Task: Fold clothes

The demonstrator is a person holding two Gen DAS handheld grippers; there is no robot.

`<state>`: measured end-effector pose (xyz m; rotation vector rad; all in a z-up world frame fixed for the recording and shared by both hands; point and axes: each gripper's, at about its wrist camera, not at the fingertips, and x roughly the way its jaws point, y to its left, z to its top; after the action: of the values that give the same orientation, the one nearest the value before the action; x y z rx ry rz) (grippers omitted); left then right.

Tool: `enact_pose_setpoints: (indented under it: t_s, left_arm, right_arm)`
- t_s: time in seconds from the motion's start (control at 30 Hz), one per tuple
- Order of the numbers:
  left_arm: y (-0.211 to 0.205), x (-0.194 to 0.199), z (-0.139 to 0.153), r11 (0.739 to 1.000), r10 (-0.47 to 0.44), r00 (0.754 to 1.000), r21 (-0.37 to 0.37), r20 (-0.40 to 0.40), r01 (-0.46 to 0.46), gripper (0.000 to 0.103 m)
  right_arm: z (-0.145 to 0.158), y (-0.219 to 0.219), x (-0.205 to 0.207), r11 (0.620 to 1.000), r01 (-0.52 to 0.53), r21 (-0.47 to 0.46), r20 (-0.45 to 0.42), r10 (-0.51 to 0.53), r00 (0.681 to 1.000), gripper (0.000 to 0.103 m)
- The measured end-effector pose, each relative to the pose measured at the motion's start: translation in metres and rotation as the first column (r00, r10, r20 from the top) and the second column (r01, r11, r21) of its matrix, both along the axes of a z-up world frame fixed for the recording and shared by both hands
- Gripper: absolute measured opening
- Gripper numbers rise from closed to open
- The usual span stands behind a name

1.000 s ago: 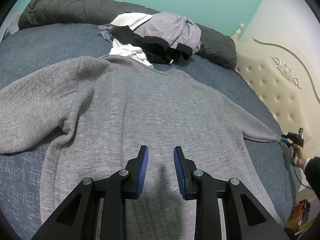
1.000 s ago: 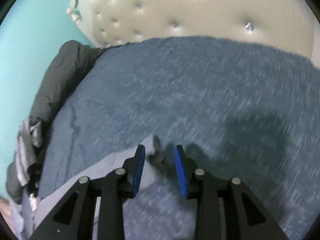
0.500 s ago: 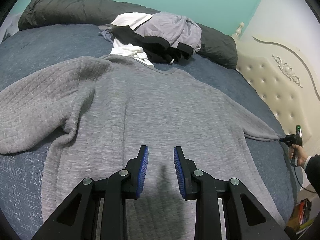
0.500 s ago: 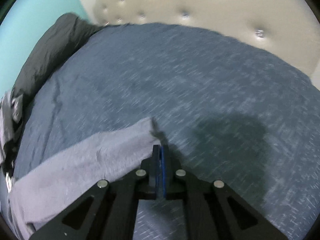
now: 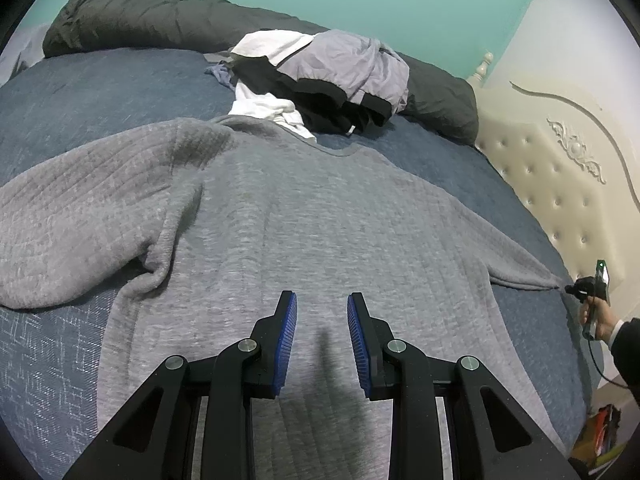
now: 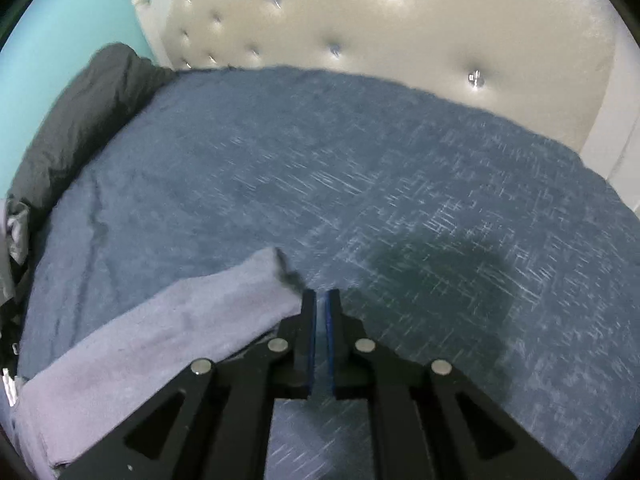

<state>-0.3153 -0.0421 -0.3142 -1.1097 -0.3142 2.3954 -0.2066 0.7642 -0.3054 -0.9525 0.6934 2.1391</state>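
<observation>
A grey quilted sweatshirt (image 5: pixel 320 220) lies spread flat on the blue bed cover (image 5: pixel 80 92), neck toward the far side. Its left sleeve is bunched and folded near the left edge. My left gripper (image 5: pixel 322 300) hovers open just above the lower middle of the body, with nothing between its blue pads. The right sleeve (image 6: pixel 180 328) is drawn out to a taut point at my right gripper (image 6: pixel 320 296), seen far right as the right gripper (image 5: pixel 572 289). Its jaws are nearly together and opening slightly, with the cuff tip caught at the fingertips.
A pile of white, black and lilac clothes (image 5: pixel 328 76) sits beyond the sweatshirt's neck. A dark rolled duvet (image 5: pixel 140 16) runs along the far edge. The cream tufted headboard (image 6: pixel 360 20) bounds the bed on the right side. A person's hand (image 5: pixel 596 316) holds the right gripper.
The right gripper closed from open onto the sleeve's cuff, then moved outward and slightly up, drawing the sleeve straighter; a thin gap now shows between its pads. The left gripper stayed put.
</observation>
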Motion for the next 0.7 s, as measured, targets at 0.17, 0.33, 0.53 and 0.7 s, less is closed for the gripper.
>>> enact_pose_setpoints:
  t_s: [0.17, 0.33, 0.53, 0.7]
  left_arm:
    - [-0.009, 0.0, 0.005, 0.999, 0.017, 1.0, 0.028, 0.003, -0.017, 0.029]
    - [-0.028, 0.002, 0.013, 0.997, 0.034, 0.999, 0.069, 0.036, -0.037, 0.029]
    - [-0.088, 0.007, 0.033, 0.996, 0.089, 0.993, -0.002, 0.083, -0.089, 0.029]
    - [-0.173, 0.013, 0.047, 0.976, 0.219, 0.963, -0.026, 0.154, -0.218, 0.036]
  right_arm:
    - [0.015, -0.08, -0.006, 0.987, -0.153, -0.038, -0.132, 0.147, 0.98, 0.027]
    - [0.02, -0.182, -0.025, 0.933, -0.346, -0.103, -0.212, 0.319, 0.924, 0.027]
    - [0.034, -0.291, -0.043, 0.83, -0.542, -0.13, -0.309, 0.485, 0.818, 0.029]
    - [0.034, -0.366, -0.036, 0.756, -0.644, -0.115, -0.333, 0.581, 0.742, 0.036]
